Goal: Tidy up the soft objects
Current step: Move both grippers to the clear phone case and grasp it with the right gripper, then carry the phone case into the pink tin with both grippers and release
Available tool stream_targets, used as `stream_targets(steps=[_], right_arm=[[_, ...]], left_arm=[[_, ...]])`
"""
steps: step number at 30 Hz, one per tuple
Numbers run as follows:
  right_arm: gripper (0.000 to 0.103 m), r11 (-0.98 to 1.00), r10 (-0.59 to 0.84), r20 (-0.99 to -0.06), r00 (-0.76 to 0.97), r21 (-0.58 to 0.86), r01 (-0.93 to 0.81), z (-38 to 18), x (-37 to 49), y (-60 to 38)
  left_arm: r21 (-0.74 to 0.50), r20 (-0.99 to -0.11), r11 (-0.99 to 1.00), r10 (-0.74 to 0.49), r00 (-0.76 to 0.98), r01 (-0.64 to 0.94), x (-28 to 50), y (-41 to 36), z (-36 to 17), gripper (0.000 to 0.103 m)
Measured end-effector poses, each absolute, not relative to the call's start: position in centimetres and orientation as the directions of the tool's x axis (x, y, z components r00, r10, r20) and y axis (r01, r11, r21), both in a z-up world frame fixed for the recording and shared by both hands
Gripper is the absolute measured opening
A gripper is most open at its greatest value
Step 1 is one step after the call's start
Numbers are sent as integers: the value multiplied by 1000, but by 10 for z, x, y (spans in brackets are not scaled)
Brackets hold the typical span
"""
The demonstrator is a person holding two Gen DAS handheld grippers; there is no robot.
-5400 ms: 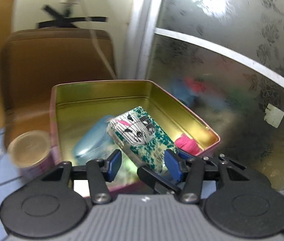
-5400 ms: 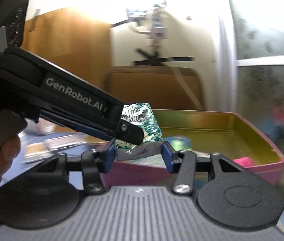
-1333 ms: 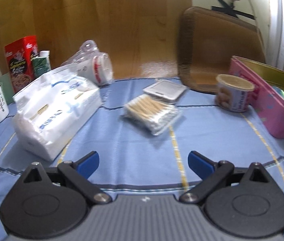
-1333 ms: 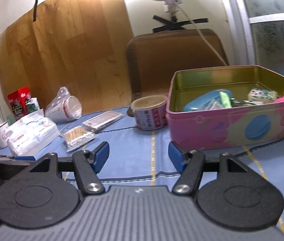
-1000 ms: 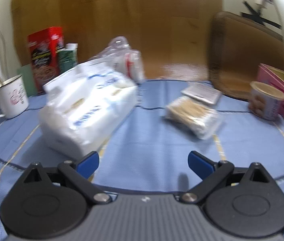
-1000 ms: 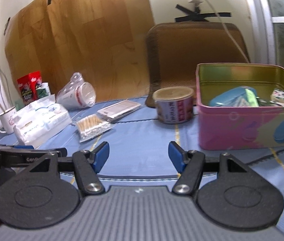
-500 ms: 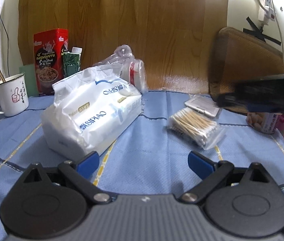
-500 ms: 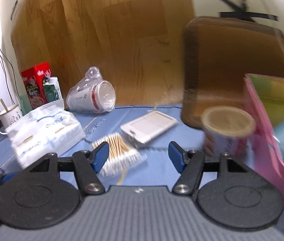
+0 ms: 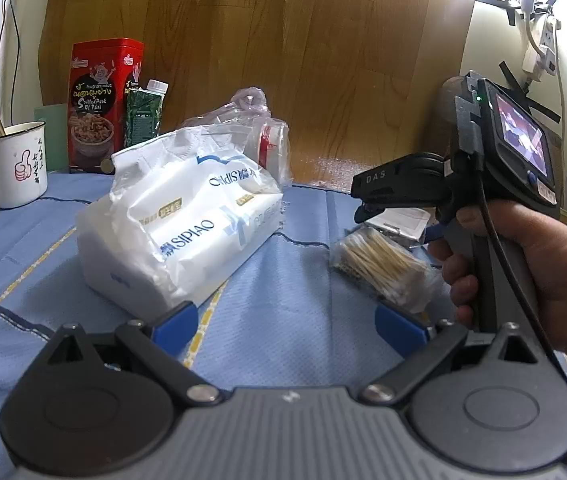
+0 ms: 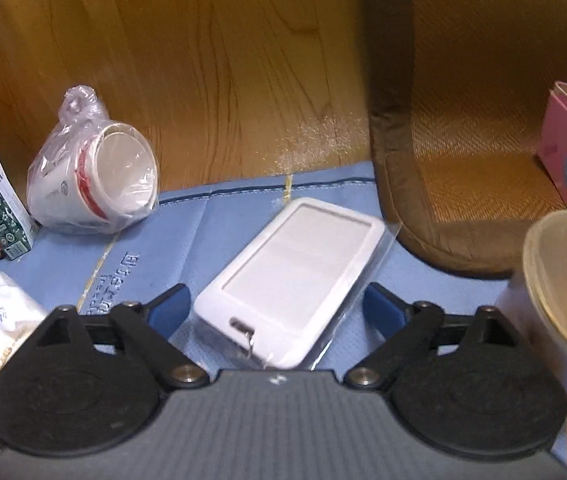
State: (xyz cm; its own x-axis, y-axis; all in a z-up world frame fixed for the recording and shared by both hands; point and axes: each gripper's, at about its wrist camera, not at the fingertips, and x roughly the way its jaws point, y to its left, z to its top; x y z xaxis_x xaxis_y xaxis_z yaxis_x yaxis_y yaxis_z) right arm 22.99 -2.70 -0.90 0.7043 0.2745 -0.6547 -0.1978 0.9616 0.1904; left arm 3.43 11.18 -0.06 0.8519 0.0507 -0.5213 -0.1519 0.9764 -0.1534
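— Right wrist view: the right gripper (image 10: 271, 306) is opening its jaws astride the white case (image 10: 289, 276), not gripping, to fit its width.
— And the left gripper (image 9: 283, 326)?
— Wide open, empty, facing the tissue pack (image 9: 179, 220).

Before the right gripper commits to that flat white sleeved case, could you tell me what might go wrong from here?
1. The right gripper is opening around the white case, which lies flat in a loose clear sleeve; the pads may pinch only plastic and let it slip.
2. The lidded tub stands close by the right finger and could get knocked.
3. The cotton swab bag lies beside the case, below the right hand, and might get dragged along.
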Motion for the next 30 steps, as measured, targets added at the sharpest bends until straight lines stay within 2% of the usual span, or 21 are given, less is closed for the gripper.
stream_targets(steps=[7, 11, 16, 20, 25, 28, 30], right_arm=[[61, 948, 316, -604, 731, 179, -262, 6, 213, -36], [59, 927, 372, -538, 756, 177, -330, 25, 191, -54], [56, 879, 466, -464, 753, 146, -453, 37, 124, -96], [53, 848, 510, -443, 737, 113, -518, 26, 64, -137], [52, 850, 510, -511, 692, 173, -498, -9, 18, -180], [57, 860, 499, -520, 693, 198, -471, -20, 3, -198], [64, 870, 485, -514, 708, 201, -450, -20, -1, -203]], left_arm=[[-164, -520, 974, 47, 853, -154, 35, 114, 0, 99], [-179, -520, 971, 42, 853, -158, 35, 117, 0, 99], [-217, -515, 965, 16, 857, -148, 33, 121, 1, 99], [-301, -511, 951, -102, 854, -67, 33, 128, 1, 99], [-423, -516, 902, -315, 796, 83, 34, 114, 0, 96], [-437, -527, 887, -388, 757, 150, 31, 90, 5, 96], [-439, -532, 878, -426, 731, 192, 32, 74, 9, 96]])
